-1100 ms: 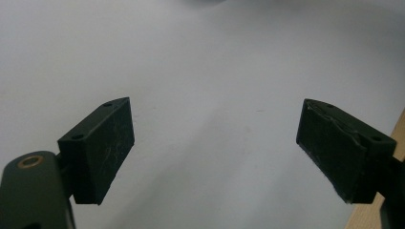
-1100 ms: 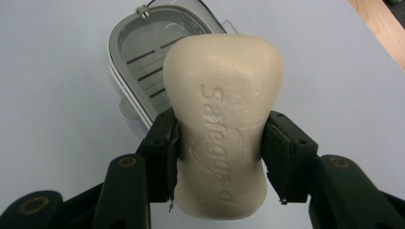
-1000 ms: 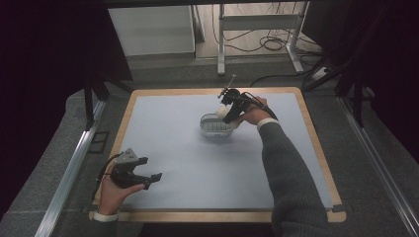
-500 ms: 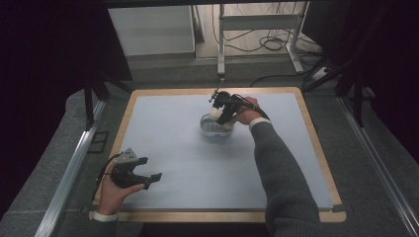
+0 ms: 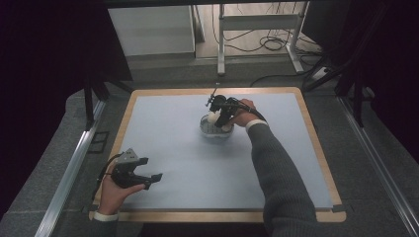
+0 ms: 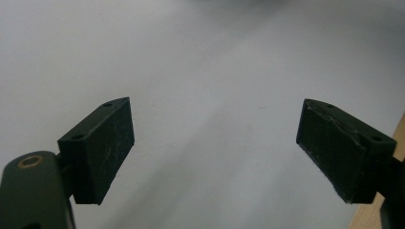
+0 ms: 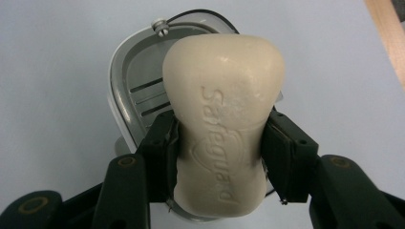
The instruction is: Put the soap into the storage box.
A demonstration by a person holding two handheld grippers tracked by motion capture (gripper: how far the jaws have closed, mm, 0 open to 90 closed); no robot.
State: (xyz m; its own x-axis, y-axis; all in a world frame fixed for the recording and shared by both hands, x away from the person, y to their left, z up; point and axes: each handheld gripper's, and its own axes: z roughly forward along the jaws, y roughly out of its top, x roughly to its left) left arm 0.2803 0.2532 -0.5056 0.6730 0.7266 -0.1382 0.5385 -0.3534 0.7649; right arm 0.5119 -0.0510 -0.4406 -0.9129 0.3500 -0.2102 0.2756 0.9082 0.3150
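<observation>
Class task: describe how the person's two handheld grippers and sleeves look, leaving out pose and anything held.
Both grippers, left and right, are black with two flat rectangular jaw pads. The left carries a grey three-cornered plate; a black cable trails from the right. The sleeves are dark grey knit with lighter cuffs.

1 soap bar (image 7: 223, 119), 1 soap dish (image 7: 138, 90), 2 grippers, 1 table (image 5: 163, 133).

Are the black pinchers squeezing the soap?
Touching. In the right gripper view, the right gripper has both jaws pressed against the sides of the soap, over the soap dish.

Soap bar (image 7: 223, 119) embossed w/ "Safeguard" brand, nothing else legible.
</observation>
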